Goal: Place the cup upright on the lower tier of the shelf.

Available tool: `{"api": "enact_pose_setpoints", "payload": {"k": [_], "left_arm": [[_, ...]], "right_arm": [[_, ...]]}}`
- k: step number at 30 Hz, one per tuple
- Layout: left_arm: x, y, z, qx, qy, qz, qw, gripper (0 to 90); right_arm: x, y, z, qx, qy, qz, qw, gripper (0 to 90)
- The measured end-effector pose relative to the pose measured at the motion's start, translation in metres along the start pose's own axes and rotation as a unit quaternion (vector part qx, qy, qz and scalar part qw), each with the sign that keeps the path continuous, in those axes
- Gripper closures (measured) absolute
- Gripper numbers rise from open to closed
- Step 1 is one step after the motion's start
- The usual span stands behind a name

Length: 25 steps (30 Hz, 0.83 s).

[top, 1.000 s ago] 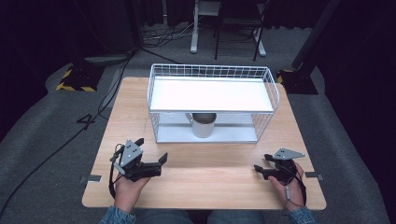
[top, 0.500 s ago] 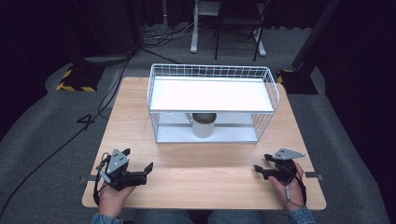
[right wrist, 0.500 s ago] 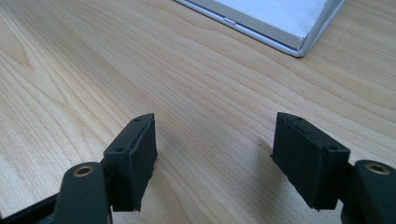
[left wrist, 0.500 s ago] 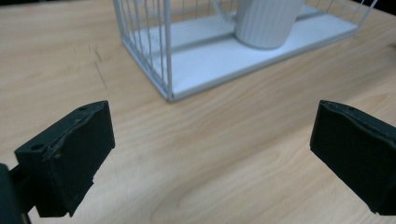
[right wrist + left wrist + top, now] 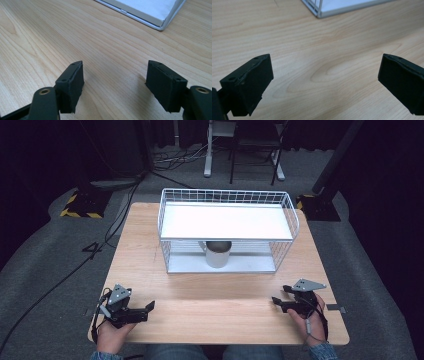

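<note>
Wooden table (image 5: 150,250), pale grain, bare along the near edge. White wire rack (image 5: 227,230) toward the far middle, two tiers, solid white shelf on top, its base corner visible in the left gripper view (image 5: 322,13) and again in the right gripper view (image 5: 162,23). Metal mug (image 5: 218,253) upright on the lower tier, under the shelf, handle to the left. Left gripper (image 5: 145,309) low over the near left corner, held in a hand (image 5: 112,335), well apart from rack and mug; jaws spread wide, nothing but bare wood between. Right gripper (image 5: 278,301) over the near right corner, held in the other hand (image 5: 310,325), likewise well apart; jaws spread, pinching nothing.
</note>
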State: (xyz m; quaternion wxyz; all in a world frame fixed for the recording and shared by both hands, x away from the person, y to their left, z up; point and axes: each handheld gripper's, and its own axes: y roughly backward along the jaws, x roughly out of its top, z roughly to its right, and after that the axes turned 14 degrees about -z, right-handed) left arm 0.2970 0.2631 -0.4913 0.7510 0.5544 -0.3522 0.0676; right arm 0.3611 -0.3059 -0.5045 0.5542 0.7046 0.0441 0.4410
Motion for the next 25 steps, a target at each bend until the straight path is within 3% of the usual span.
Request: {"api": "enact_pose_setpoints", "payload": {"k": [1, 6, 10, 11, 15, 25], "left_arm": [[-0.001, -0.003, -0.001, 0.004, 0.002, -0.014, 0.9999, 0.4], [-0.001, -0.007, -0.001, 0.010, -0.001, -0.033, 0.9994, 0.6], [-0.001, -0.014, 0.001, 0.018, -0.006, -0.070, 0.9973, 2.4], [-0.002, -0.018, 0.003, 0.030, -0.016, -0.074, 0.9967, 1.4], [0.000, -0.021, 0.007, 0.044, -0.037, -0.086, 0.9947, 0.4], [0.000, -0.022, 0.008, 0.045, -0.034, -0.083, 0.9949, 0.1]], "right_arm": [[0.000, 0.000, 0.000, 0.000, 0.000, 0.000, 1.0000, 30.7], [0.000, 0.000, 0.000, 0.000, 0.000, 0.000, 1.0000, 30.7], [0.000, 0.000, 0.000, 0.001, 0.001, 0.000, 1.0000, 30.7], [0.000, 0.000, 0.000, 0.001, 0.001, 0.000, 1.0000, 30.7], [0.000, 0.000, 0.000, 0.001, 0.001, 0.000, 1.0000, 30.7], [0.000, 0.000, 0.000, 0.001, 0.001, 0.000, 1.0000, 30.7]]}}
